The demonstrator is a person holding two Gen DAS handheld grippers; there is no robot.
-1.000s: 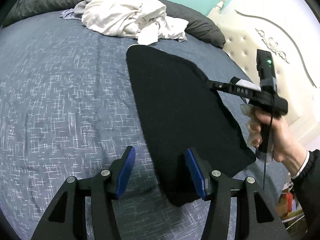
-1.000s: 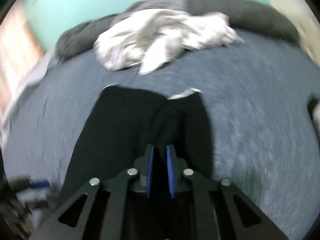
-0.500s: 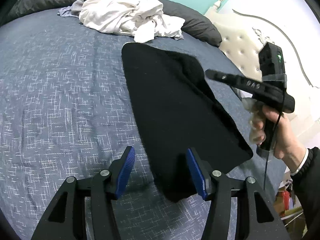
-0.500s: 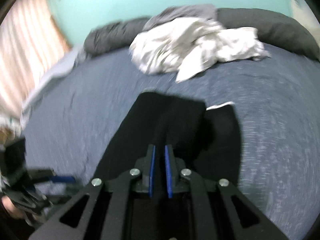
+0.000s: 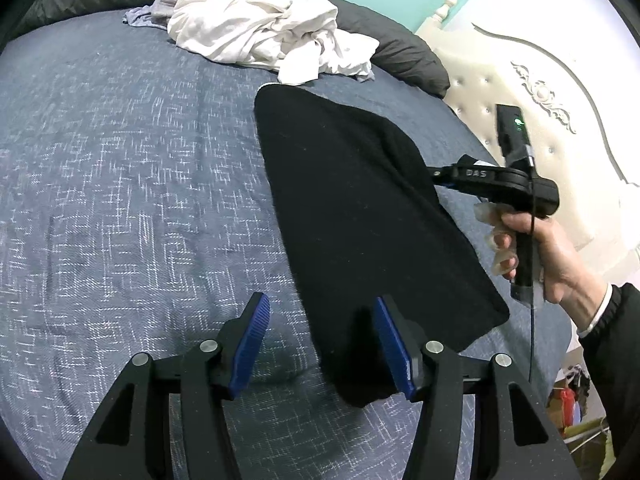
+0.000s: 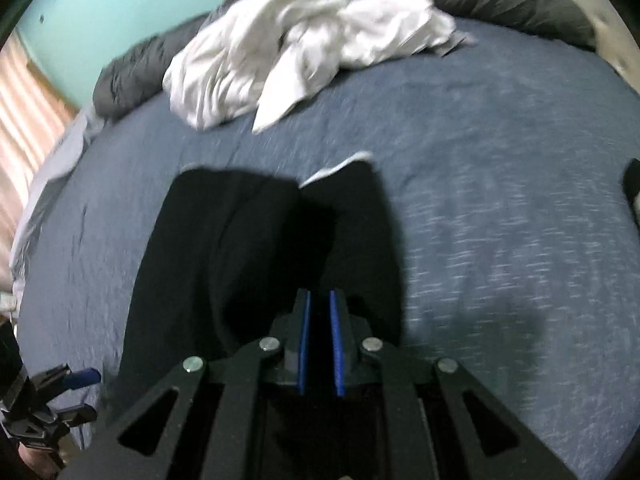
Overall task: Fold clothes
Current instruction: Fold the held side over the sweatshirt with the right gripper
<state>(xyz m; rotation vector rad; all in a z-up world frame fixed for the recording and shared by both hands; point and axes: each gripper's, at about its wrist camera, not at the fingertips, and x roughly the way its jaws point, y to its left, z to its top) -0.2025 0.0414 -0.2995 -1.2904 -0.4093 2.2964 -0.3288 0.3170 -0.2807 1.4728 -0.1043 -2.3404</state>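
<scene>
A fold of the black garment (image 5: 360,216) is judged to be in hand. Nearest, toward the near edge of the bed (image 5: 120,160), the left gripper (image 5: 320,344) is held about half open with nothing clamped; the garment's near corner lies between its blue pads. Further on, the right gripper (image 6: 320,344) is seen nearly closed, pinching the garment's right-hand edge, which is raised off the bed. The next move is judged to call for that edge being laid over squarely. The letters "DAS" are read on the right gripper's arm. At the far edge, a white heap of clothes (image 5: 264,28) is left unfolded.
</scene>
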